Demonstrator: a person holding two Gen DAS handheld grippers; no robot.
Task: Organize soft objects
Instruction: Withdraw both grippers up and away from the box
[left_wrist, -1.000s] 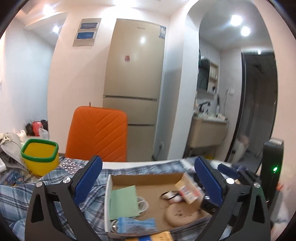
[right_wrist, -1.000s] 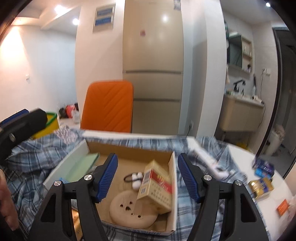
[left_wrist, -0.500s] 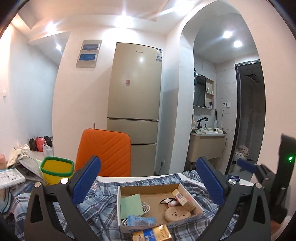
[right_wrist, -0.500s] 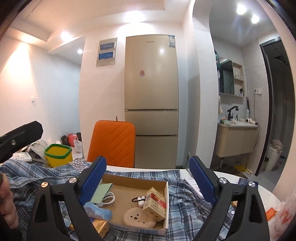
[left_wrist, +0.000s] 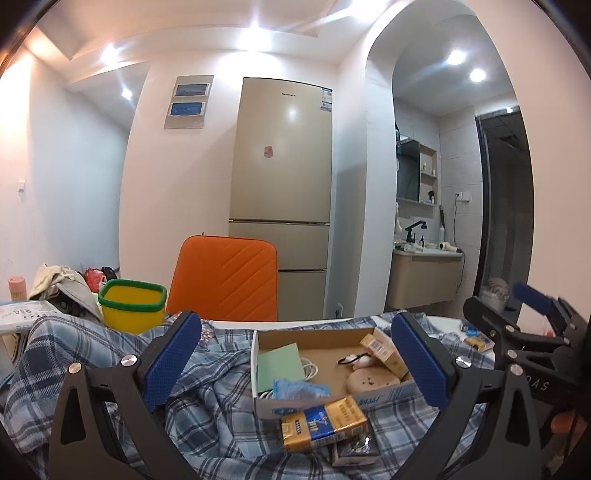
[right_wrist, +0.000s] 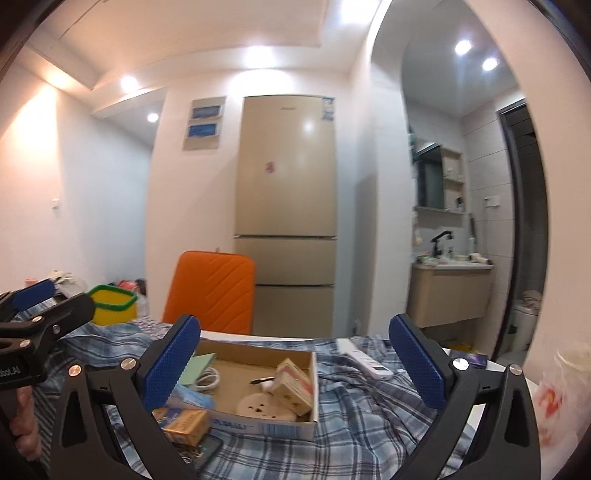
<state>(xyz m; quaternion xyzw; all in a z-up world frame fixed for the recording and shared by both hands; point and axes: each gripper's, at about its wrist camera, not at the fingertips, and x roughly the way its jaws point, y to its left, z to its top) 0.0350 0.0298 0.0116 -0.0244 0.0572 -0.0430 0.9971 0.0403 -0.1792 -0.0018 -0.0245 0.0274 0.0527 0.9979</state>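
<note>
Fingers (left_wrist: 170, 360) of both grippers spread wide above the rumpled plaid cloth (left_wrist: 221, 406)

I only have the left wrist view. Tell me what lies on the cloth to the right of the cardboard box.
Observer: A long white device, perhaps a remote, lies on the plaid cloth just right of the cardboard box.
Operator: Report the right claw's state.
Observer: The right claw stands wide open with nothing between its pads.
Operator: Say what sits further right.
Observer: A white bag with red print, blurred, shows at the far right edge.
</note>
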